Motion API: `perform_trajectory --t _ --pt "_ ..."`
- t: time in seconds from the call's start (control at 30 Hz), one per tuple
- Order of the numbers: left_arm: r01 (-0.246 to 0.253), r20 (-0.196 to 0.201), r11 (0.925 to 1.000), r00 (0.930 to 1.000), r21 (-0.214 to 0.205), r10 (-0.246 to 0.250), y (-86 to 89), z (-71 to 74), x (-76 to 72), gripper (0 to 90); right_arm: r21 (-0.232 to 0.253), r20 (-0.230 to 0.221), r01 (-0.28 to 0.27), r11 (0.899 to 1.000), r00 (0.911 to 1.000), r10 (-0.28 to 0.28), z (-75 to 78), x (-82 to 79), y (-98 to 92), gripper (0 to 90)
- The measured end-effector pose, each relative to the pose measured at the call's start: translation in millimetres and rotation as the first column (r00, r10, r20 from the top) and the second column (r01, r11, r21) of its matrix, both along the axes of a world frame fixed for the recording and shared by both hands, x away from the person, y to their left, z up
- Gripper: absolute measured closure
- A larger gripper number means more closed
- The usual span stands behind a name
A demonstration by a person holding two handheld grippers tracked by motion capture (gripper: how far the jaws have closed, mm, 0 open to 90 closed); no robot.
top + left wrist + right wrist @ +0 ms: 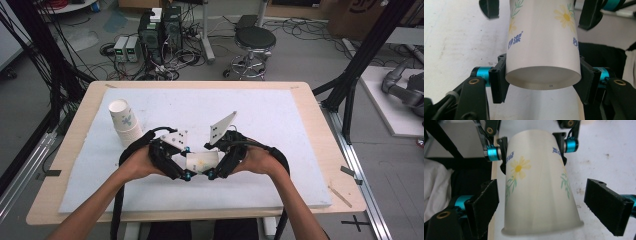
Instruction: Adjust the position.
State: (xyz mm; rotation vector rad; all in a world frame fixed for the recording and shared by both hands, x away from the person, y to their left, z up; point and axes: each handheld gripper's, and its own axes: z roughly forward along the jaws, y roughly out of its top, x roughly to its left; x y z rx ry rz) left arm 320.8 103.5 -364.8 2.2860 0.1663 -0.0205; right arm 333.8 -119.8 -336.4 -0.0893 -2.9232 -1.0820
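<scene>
— Cables, computer boxes (159, 30) and a black stool (255, 39) clutter the grey floor beyond the far edge of the tabletop (320, 150). See the white mat (280, 120) that covers most of it?

— Yes. What is between the two hands, near the middle of the front edge?

— A paper cup (202, 161), lying level above the mat, its base toward the person's left and its rolled rim toward the right.

— How does it look close up?

— White, tapered, printed with a yellow daisy on green stems and some blue characters. In the left gripper view the paper cup (541, 50) shows its recessed bottom; in the right gripper view the paper cup (539, 190) shows the flower and the curled lip.

— Who has it?

— The left gripper (186, 161). Its jaws are clamped on the narrow base end, a black pad pressing each side, as the left gripper (541, 82) makes plain in its own view.

— And the other?

— The right gripper (216, 162) has its jaws spread wide. In its own view the right gripper (549, 205) stands with one pad on each side of the rim end, both clear of the paper.

— Anything else on the mat?

— A stack of matching cups (125, 121), upside down, toward the far left corner, well apart from the hands.
</scene>
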Motion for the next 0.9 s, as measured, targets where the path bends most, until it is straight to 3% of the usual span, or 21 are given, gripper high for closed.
perform_trajectory --t 0.13,0.23,0.37,0.43,0.5,0.53,0.57,0.73,0.8,0.9 --pt "-0.028 -0.012 0.9956 0.9996 -0.089 0.027 14.3 -9.4 -2.2 37.3 0.09 -0.009 0.017 0.996 0.9998 -0.016 -0.3 0.1 -11.3 12.6" --pt "-0.042 -0.014 0.9868 0.9991 -0.156 0.04 23.8 -19.2 -3.8 37.1 0.171 -0.005 0.032 0.985 0.9995 -0.032 -1.8 -0.9 -21.6 12.7" --pt "-0.078 -0.029 0.9502 0.997 -0.302 0.072 37.9 -31.2 -4.8 37.0 0.281 -0.002 0.047 0.958 0.9988 -0.048 -6.5 -3.7 -33.8 12.7" --pt "-0.08 -0.019 0.925 0.9967 -0.371 0.079 43.8 -36.9 -6.0 37.0 0.322 0.002 0.052 0.945 0.9984 -0.056 -10.5 -4.1 -38.3 12.7" --pt "-0.074 -0.013 0.8998 0.997 -0.43 0.076 47.3 -41.3 -7.8 37.0 0.387 -0.005 0.067 0.92 0.9975 -0.071 -16.8 -5.5 -43.3 12.7" --pt "-0.072 -0.012 0.8908 0.9972 -0.449 0.074 48.3 -43.1 -8.6 37.0 0.412 -0.01 0.069 0.908 0.9974 -0.071 -19.7 -5.3 -45.3 12.7" --pt "-0.072 -0.012 0.8861 0.9971 -0.458 0.075 48.7 -44.3 -9.1 37.0 0.433 -0.021 0.073 0.899 0.9973 -0.071 -22.8 -5.5 -46.6 12.7" --pt "-0.063 -0.004 0.8582 0.9974 -0.509 0.072 49.2 -49.0 -10.3 37.0 0.48 -0.023 0.082 0.874 0.9965 -0.081 -35.6 -6.5 -49.7 12.7" --pt "-0.059 -0.003 0.8525 0.9978 -0.519 0.067 48.8 -49.8 -11.0 37.0 0.489 -0.028 0.086 0.868 0.9962 -0.082 -38.8 -7.1 -49.8 12.7" --pt "-0.057 -0.002 0.8507 0.9979 -0.523 0.065 48.0 -52.0 -11.6 36.9 0.5 -0.032 0.08 0.862 0.9968 -0.074 -43.3 -7.6 -49.2 12.8"
